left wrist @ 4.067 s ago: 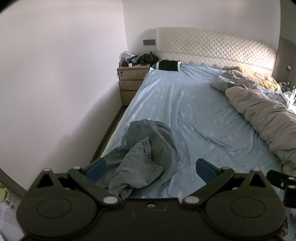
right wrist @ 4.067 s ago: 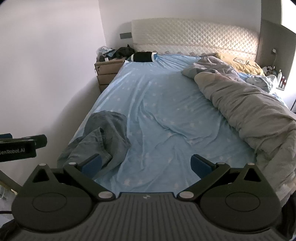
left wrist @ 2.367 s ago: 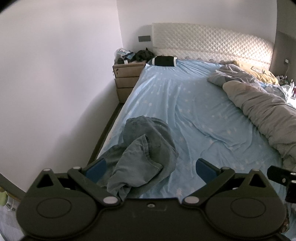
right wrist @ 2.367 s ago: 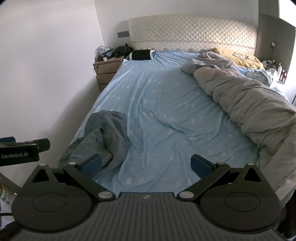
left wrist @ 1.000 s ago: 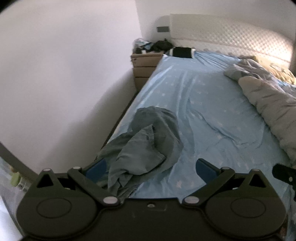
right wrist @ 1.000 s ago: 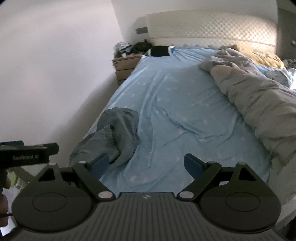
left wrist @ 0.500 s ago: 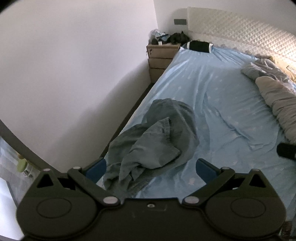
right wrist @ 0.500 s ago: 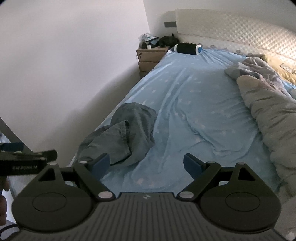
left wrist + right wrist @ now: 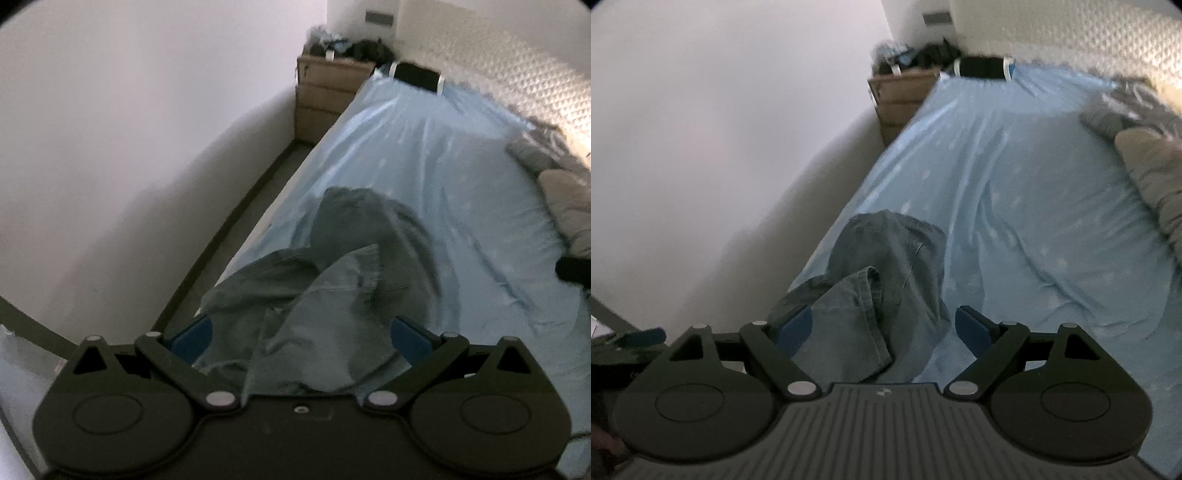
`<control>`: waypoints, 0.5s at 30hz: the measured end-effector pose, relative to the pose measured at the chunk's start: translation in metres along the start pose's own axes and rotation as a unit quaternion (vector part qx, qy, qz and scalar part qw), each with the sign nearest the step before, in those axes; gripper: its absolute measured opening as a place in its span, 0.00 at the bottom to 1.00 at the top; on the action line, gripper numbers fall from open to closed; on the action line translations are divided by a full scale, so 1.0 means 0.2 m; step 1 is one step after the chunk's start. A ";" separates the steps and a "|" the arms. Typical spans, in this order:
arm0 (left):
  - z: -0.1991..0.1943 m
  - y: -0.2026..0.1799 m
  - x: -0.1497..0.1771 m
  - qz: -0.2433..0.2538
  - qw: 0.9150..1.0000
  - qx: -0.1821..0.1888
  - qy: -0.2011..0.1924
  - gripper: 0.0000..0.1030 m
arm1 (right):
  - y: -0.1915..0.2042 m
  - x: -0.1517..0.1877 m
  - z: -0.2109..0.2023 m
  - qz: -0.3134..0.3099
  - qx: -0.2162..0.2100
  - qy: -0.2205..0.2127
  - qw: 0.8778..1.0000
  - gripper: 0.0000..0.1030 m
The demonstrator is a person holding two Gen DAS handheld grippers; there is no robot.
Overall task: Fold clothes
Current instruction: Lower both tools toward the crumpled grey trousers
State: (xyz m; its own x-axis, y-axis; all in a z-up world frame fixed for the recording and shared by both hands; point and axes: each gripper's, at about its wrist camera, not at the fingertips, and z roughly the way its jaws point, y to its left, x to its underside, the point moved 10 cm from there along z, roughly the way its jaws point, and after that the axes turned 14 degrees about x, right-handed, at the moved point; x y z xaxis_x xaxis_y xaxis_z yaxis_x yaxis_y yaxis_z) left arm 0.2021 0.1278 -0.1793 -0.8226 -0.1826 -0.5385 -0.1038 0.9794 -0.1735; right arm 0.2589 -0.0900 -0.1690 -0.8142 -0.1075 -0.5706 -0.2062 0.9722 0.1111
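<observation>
Jeans [image 9: 332, 295] lie crumpled at 12 o'clock under both parted, empty tongs, left tongs [image 9: 301, 334] nearer than right tongs [image 9: 882, 328].

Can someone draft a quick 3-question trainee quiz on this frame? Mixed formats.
1. True or false: the denim garment lies crumpled near the wall-side edge of the blue sheet.
2. Multiple choice: the left gripper is A) shut on the garment, B) open with the garment in view between its fingers, C) out of view.
3. Short answer: what lies bunched along the side of the bed away from the wall?

Key
1. True.
2. B; the right gripper stands open too.
3. A grey duvet.
</observation>
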 end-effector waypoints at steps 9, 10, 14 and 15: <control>0.38 0.26 -0.10 -0.030 0.998 0.000 0.050 1.00 | -0.01 -0.27 0.67 0.050 0.008 0.056 0.997 0.84; 0.41 0.27 -0.11 -0.033 0.998 -0.008 0.053 1.00 | -0.03 -0.29 0.74 0.064 0.007 0.064 0.996 0.84; 0.53 0.32 -0.12 -0.044 0.996 -0.023 0.073 1.00 | -0.10 -0.35 1.08 0.108 0.004 0.105 0.989 0.81; 0.54 0.33 -0.11 -0.049 0.995 -0.026 0.079 1.00 | -0.10 -0.35 1.16 0.110 0.005 0.115 0.987 0.80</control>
State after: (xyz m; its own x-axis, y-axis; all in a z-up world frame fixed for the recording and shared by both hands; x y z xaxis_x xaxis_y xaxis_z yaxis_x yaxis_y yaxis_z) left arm 0.2749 0.1862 -0.2677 -0.8847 -0.2657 -0.3830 -0.2135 0.9614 -0.1737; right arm 0.4460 -0.0544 -0.3192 -0.9403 0.0643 -0.3341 -0.0052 0.9791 0.2033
